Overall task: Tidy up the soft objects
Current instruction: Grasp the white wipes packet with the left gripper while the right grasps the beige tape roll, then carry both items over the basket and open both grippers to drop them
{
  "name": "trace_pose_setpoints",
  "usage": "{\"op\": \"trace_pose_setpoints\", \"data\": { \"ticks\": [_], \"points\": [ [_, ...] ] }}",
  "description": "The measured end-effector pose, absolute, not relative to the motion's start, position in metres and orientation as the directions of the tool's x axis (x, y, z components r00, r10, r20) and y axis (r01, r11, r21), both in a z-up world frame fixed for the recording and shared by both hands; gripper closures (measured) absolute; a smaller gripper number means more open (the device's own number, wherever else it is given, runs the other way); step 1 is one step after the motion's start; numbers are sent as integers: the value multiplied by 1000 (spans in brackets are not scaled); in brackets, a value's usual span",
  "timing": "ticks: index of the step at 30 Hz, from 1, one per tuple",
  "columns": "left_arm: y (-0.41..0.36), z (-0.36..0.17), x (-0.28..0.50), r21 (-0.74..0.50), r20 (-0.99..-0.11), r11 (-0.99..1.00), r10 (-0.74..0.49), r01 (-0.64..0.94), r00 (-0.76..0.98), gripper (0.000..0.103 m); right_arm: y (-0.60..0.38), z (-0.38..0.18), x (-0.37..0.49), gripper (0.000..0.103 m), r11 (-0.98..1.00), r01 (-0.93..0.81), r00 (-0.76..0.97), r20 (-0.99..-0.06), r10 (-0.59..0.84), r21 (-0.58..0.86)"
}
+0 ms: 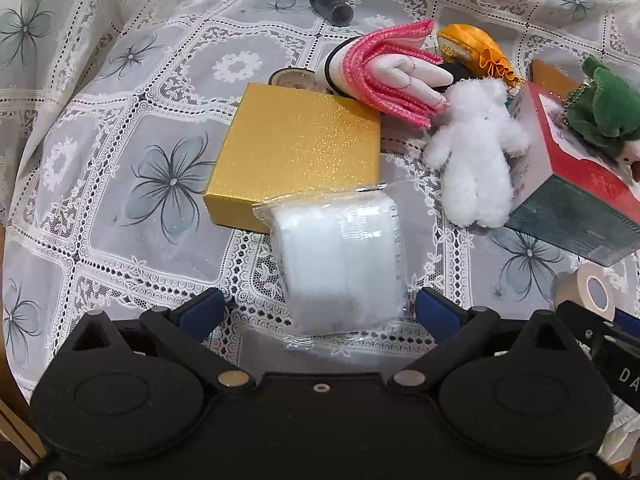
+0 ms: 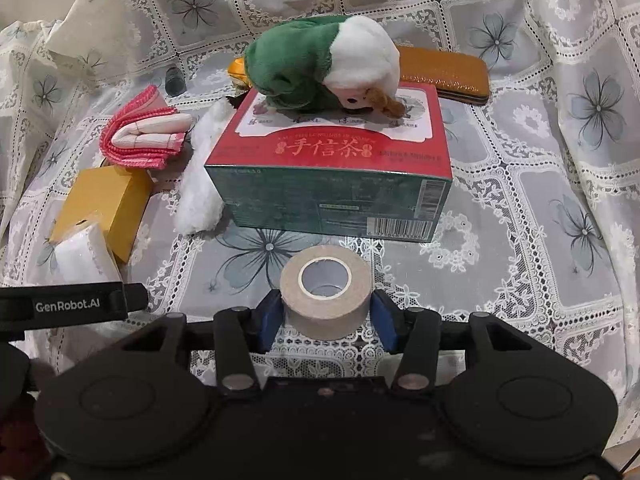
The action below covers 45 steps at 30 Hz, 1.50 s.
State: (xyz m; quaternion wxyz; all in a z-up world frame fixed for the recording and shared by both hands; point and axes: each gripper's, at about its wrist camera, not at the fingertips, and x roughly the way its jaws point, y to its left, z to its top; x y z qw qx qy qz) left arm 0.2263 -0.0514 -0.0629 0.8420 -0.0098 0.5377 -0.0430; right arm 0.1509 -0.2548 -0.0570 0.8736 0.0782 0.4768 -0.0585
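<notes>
In the left wrist view my left gripper (image 1: 318,312) is open around a clear bag of white pads (image 1: 340,264), which leans on a gold box (image 1: 296,152). A fluffy white plush bear (image 1: 476,152), a pink folded cloth (image 1: 392,76) and a green plush toy (image 1: 600,108) lie beyond. In the right wrist view my right gripper (image 2: 326,320) has its blue pads touching both sides of a beige tape roll (image 2: 326,292) on the table. The green and white plush toy (image 2: 320,68) lies on a red and green tea box (image 2: 332,168). The white bear (image 2: 200,184) leans on the box's left side.
A lace tablecloth (image 2: 540,220) covers the table. A brown leather case (image 2: 444,74) lies behind the tea box. A dark small jar (image 1: 332,8), a second tape roll (image 1: 290,78) and an orange satin pouch (image 1: 476,50) lie at the back. The pink cloth (image 2: 140,132) lies left.
</notes>
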Motion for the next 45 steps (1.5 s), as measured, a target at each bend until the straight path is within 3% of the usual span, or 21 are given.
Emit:
{"op": "trace_pose_setpoints", "data": {
  "ticks": [3,5,7,10,28,45],
  "points": [
    [-49,-62,226,-76,-903,996,-92,55,420,6,-256,-56,150,54,980,177,544,-839,-21,89],
    [-45,-60,227,-103,-895,994,-113,48,432,12,-257,-56,149,54,980,177,544,-839,-17,95],
    [-43,-58,227,-116,-892,992,-124,45,435,32,-256,-56,149,56,980,175,546,-838,-21,90],
    [-40,-52,225,-105,-886,993,-118,54,449,50,-255,-54,147,56,981,174,547,-837,-19,91],
    [-42,-9,151,-151,-886,975,-206,164,415,50,-240,-11,83,56,979,151,560,-828,27,134],
    [-46,-28,87,-172,-937,958,-231,229,263,50,-219,-16,7,56,981,85,432,-893,123,176]
  ]
}}
